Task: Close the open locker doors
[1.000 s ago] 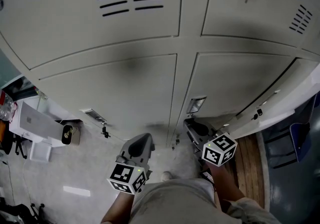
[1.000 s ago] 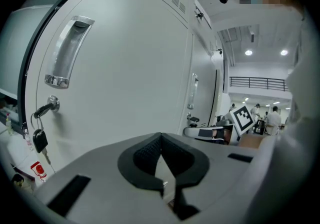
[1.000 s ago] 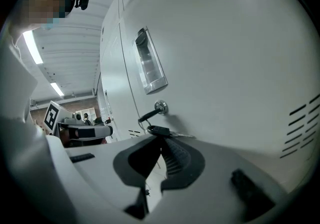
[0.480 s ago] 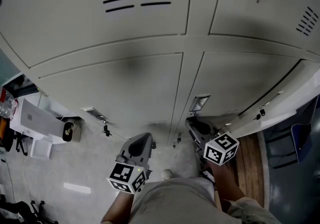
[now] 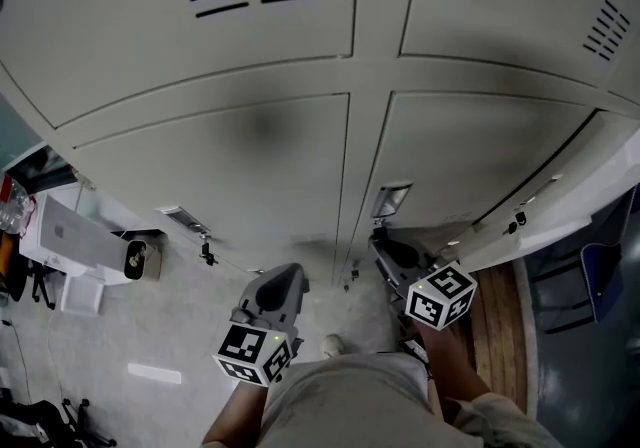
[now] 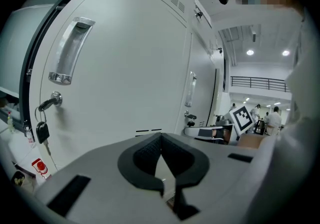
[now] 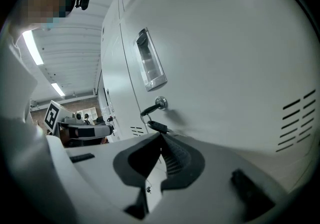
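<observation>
left gripper point(image 5: 281, 281) low centre, jaws pressed together, empty, right gripper point(image 5: 388, 254) beside it, jaws together near keyed lock point(image 7: 159, 101), open locker door point(image 5: 545, 221) far right

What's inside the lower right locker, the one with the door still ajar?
Only a thin dark gap shows between the frame and the ajar door in the head view. The door covers the interior, so I can't tell whether the locker holds anything.

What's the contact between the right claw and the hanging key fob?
Cannot tell. In the right gripper view the shut right claw ends just under the key fob; neither gap nor contact shows plainly.
</observation>
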`<state>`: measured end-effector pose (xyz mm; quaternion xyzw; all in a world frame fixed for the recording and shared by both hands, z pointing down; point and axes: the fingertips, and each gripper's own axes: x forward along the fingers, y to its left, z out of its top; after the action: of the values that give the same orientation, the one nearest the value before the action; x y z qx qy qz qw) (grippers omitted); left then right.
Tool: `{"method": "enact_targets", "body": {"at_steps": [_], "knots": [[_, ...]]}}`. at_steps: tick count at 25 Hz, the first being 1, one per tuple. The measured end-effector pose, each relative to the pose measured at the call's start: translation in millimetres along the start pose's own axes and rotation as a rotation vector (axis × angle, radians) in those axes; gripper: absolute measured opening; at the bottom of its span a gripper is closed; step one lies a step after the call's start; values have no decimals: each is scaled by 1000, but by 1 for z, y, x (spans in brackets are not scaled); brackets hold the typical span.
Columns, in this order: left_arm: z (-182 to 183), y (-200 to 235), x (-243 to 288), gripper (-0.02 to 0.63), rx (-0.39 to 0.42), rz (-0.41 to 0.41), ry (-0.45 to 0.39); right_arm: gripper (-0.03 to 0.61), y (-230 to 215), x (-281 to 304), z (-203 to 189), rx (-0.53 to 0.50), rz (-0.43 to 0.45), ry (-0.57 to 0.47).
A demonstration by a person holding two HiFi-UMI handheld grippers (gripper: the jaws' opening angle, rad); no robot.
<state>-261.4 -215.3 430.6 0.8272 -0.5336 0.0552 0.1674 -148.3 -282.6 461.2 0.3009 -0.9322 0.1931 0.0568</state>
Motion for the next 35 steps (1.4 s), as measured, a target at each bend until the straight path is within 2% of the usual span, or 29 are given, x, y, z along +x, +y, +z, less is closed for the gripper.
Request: {"method": "enact_targets", "body": {"at_steps": [14,35], "knots": [[-7,-48,2,15,8,-21,2,28,4,-45,-10,6,19,3],[-23,-141,11,15,24,-54,2,27,5,-141,-18,-1,31,-3]]}}
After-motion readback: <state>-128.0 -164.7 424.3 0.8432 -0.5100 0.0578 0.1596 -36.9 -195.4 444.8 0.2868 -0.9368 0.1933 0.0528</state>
